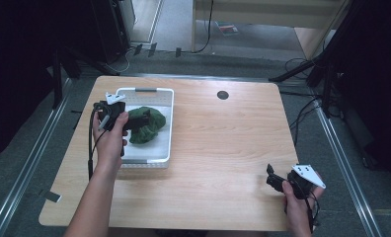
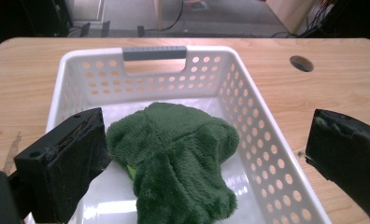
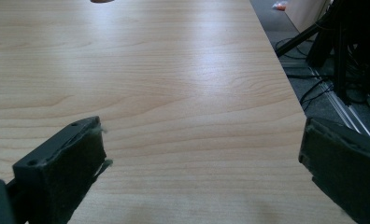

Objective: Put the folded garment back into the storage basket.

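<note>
A dark green plush cloth (image 1: 146, 124) (image 2: 174, 158) lies bunched in a white perforated basket (image 1: 166, 106) (image 2: 262, 126) at the table's left. My left gripper (image 1: 143, 118) (image 2: 206, 163) hovers over the basket, open, with its jaws spread on either side of the cloth and nothing held. At the table's front right my right gripper (image 1: 270, 174) (image 3: 202, 172) is open over bare wood, with nothing between its jaws.
The wooden table (image 1: 223, 143) has a round cable hole (image 1: 222, 95) (image 2: 301, 63) at the back. Tripod legs and cables (image 1: 312, 69) stand on the floor past the right edge. The basket has a grey handle (image 2: 154, 52) at its far end.
</note>
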